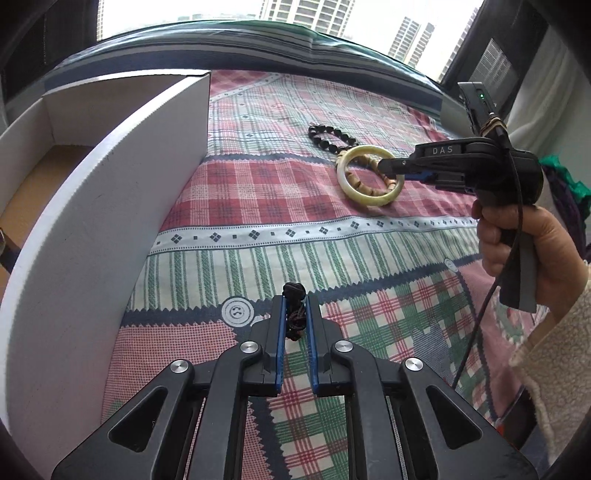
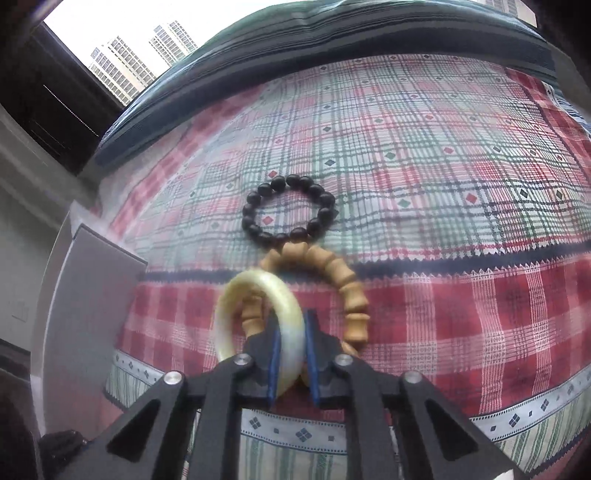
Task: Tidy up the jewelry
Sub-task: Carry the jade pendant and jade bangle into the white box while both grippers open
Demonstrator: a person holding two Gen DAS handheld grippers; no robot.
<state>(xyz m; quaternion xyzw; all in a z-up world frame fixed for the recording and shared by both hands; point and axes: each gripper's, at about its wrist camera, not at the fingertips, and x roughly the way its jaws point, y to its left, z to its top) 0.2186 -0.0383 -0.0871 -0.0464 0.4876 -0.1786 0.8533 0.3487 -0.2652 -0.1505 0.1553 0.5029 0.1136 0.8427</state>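
- Left hand-held gripper (image 1: 294, 301) is clamped on a dark braided cord piece (image 1: 294, 310), near the white cardboard box (image 1: 92, 221).
- Right hand-held gripper (image 2: 291, 325) grips the pale cream bangle (image 2: 258, 295), lying over the tan wooden bead bracelet (image 2: 347, 284) on the plaid bed sheet (image 2: 443, 184).
- Black bead bracelet (image 2: 290, 208) lies just beyond.

Daylight is pouring through a wide window (image 1: 314, 14) showing pale high-rise towers (image 2: 122, 62). A red-and-green plaid patchwork bedspread (image 1: 288, 258) is covering the bed. A cream curtain (image 1: 546, 85) is hanging beside a dark window frame.

Plaid bedspread (image 2: 443, 166) bears black bracelet (image 2: 290, 209), wooden bracelet (image 2: 347, 284).
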